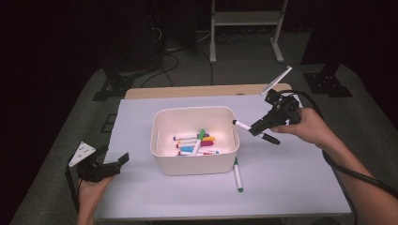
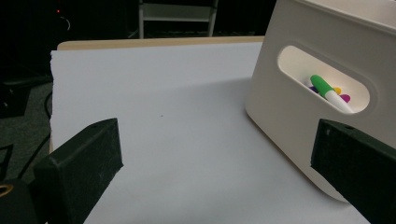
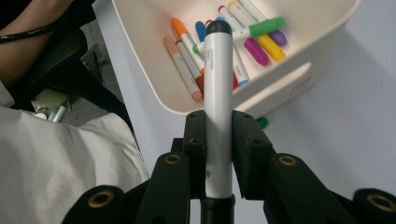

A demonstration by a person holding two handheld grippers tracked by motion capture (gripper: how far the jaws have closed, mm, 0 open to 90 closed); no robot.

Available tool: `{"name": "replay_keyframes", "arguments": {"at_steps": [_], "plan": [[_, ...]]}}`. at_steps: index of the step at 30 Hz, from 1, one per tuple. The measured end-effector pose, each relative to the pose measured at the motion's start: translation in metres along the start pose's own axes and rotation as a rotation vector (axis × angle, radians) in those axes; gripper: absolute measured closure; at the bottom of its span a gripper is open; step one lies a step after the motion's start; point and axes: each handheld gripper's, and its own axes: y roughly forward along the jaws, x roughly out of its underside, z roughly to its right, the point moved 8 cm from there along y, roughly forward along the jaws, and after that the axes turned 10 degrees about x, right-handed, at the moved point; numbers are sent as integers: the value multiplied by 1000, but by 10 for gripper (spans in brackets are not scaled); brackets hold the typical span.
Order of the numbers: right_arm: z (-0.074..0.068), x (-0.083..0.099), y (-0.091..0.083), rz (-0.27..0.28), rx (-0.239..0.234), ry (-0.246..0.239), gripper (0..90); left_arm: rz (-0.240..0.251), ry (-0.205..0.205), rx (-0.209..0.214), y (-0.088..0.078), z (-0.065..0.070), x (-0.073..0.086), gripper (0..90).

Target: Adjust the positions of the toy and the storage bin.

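Note:
A white bin stands mid-table with several coloured markers lying in it. Just right of the bin and above the table, my right gripper is shut on a white marker with black ends; one end points toward the bin's right rim. In the right gripper view the held marker runs between the jaws over the bin and its markers. My left gripper rests at the table's left edge, open, nothing between its jaws. The left gripper view faces the bin's wall.
A green-capped marker lies on the white sheet by the bin's front right corner. The table's wooden far edge shows beyond the sheet. A metal stand and cables are on the floor behind.

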Motion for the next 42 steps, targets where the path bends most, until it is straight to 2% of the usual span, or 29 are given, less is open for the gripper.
{"name": "replay_keyframes", "arguments": {"at_steps": [15, 29, 34, 42], "plan": [[-29, -49, 27, -51, -66, -128, 754, 3, -4, 2, -1, -2, 0, 7], [-48, -78, 54, -84, -116, -195, 753, 6, -5, 5, -1, -2, 0, 7], [-54, -88, 72, -112, -119, -222, 753, 6, -6, 5, -2, -2, 0, 7], [-60, -92, 105, -181, -120, -257, 752, 5, -4, 6, -3, -2, 1, 7]]}}
